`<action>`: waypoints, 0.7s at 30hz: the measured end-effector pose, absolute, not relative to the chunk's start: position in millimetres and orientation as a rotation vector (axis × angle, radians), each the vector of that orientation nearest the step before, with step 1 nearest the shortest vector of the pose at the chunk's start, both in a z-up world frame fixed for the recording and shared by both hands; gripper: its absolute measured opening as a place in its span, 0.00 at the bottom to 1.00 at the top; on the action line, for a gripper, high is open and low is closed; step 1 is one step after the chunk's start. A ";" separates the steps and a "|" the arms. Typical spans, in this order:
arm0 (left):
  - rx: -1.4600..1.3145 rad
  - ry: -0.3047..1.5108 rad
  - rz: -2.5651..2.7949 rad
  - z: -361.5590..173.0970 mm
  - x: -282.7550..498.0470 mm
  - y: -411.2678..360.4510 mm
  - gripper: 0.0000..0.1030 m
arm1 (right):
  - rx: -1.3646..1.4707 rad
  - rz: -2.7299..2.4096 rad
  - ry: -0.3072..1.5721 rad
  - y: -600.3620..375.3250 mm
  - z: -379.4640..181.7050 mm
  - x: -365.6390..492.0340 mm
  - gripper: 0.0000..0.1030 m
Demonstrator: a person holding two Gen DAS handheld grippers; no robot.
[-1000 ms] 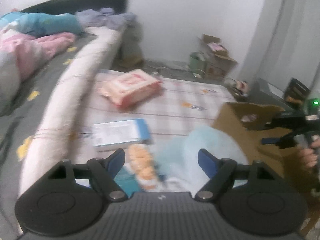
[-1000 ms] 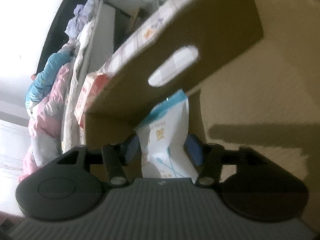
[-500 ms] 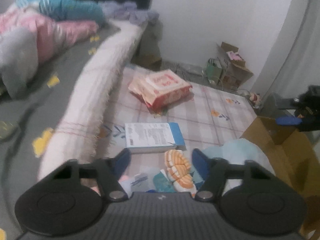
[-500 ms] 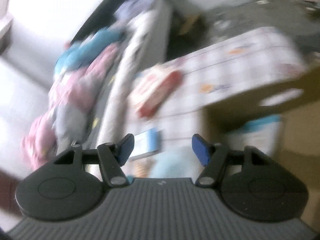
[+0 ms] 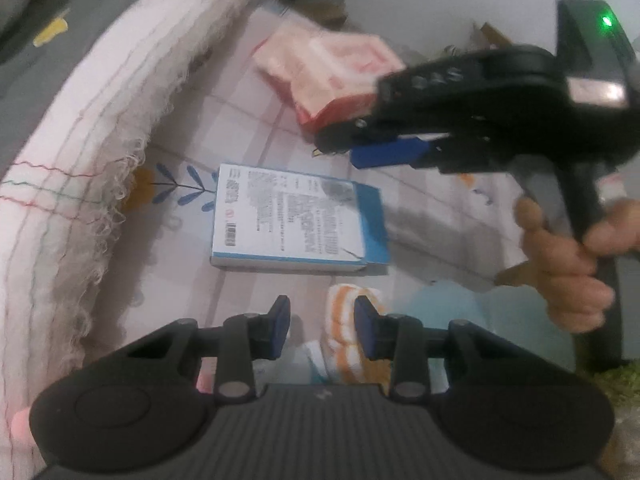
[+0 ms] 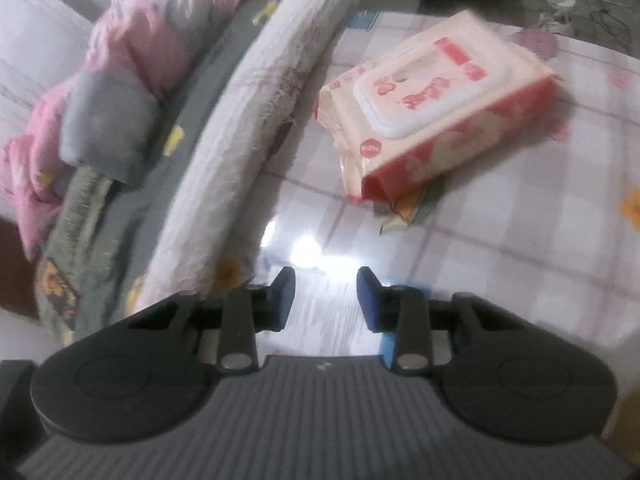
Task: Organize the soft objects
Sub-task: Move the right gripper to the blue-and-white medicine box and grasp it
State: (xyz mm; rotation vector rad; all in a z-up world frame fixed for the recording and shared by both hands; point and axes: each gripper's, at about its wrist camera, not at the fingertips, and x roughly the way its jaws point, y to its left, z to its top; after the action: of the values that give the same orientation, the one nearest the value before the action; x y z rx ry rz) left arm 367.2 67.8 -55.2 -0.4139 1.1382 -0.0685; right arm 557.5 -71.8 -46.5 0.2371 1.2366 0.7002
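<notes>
Right tool [image 6: 325, 298] swung over mat, closing empty, left tool [image 5: 322, 326] closing around striped toy [image 5: 344, 332]

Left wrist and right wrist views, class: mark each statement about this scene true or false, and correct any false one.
1. The blue box lies flat on the checked mat. True.
2. The wipes pack stands upright on its end. False: it lies flat, lid up.
3. An orange-striped soft item sits between the closing left gripper jaws. True.
4. The right gripper holds the wipes pack. False: nothing is between its closing jaws.
</notes>
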 end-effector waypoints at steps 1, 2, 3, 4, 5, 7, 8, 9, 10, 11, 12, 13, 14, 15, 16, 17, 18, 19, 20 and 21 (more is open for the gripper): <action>-0.416 1.154 -0.059 -59.0 371.1 68.8 0.35 | 0.228 0.696 1.242 -66.5 -53.1 562.5 0.31; -0.415 1.166 -0.050 -62.2 374.5 69.4 0.36 | 0.225 0.694 1.255 -62.9 -59.8 566.1 0.31; -0.415 1.171 -0.039 -64.1 378.6 71.6 0.38 | 0.230 0.691 1.272 -61.8 -66.8 569.6 0.31; -0.412 1.172 -0.027 -65.5 380.6 72.6 0.38 | 0.233 0.687 1.292 -61.7 -73.4 572.4 0.31; -0.410 1.172 -0.017 -66.2 383.0 74.0 0.38 | 0.234 0.683 1.313 -61.4 -79.3 574.0 0.31; -0.430 1.165 0.007 -66.8 388.1 79.2 0.42 | 0.244 0.679 1.355 -66.6 -87.0 573.1 0.31; -0.442 1.158 0.016 -66.0 389.5 81.7 0.43 | 0.254 0.675 1.378 -71.5 -90.1 572.3 0.32; -0.451 1.148 0.025 -65.0 390.9 84.8 0.45 | 0.269 0.677 1.392 -76.4 -90.5 570.0 0.32; -0.454 1.145 0.031 -64.5 392.0 85.7 0.49 | 0.284 0.678 1.407 -81.7 -90.6 569.5 0.33; -0.457 1.145 0.032 -64.5 392.3 86.4 0.50 | 0.300 0.678 1.411 -87.4 -89.7 569.5 0.33; -0.460 1.153 0.029 -65.4 392.7 87.3 0.54 | 0.314 0.682 1.412 -91.5 -89.6 570.3 0.33; -0.464 1.168 0.022 -66.6 393.1 87.2 0.57 | 0.332 0.688 1.415 -95.0 -89.3 571.8 0.33; -0.471 1.185 0.012 -67.9 394.4 86.8 0.59 | 0.355 0.694 1.418 -99.1 -88.6 573.4 0.33; -0.485 1.205 0.000 -69.7 395.6 87.4 0.61 | 0.363 0.697 1.418 -98.3 -89.9 574.7 0.33; -0.499 1.219 -0.009 -71.3 396.9 87.4 0.61 | 0.357 0.697 1.413 -98.7 -89.9 575.6 0.33; -0.511 1.230 -0.014 -72.9 399.1 88.0 0.61 | 0.346 0.696 1.409 -97.2 -90.8 576.8 0.33; -0.516 1.237 -0.012 -74.4 401.5 87.8 0.61 | 0.334 0.698 1.412 -94.3 -92.8 577.9 0.33; -0.515 1.229 -0.010 -74.8 403.2 87.7 0.62 | 0.329 0.702 1.421 -88.7 -96.8 578.6 0.33; -0.508 1.229 -0.007 -75.3 405.5 86.7 0.62 | 0.336 0.716 1.419 -85.6 -99.1 578.3 0.33; -0.506 1.231 -0.006 -75.8 407.1 85.8 0.63 | 0.327 0.731 1.417 -82.0 -99.4 577.1 0.33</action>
State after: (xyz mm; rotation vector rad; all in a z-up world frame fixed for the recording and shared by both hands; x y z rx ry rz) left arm 407.1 85.8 -75.8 -0.5058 1.2310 -0.0055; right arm 577.1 -82.0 -99.4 0.3274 1.4168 0.7315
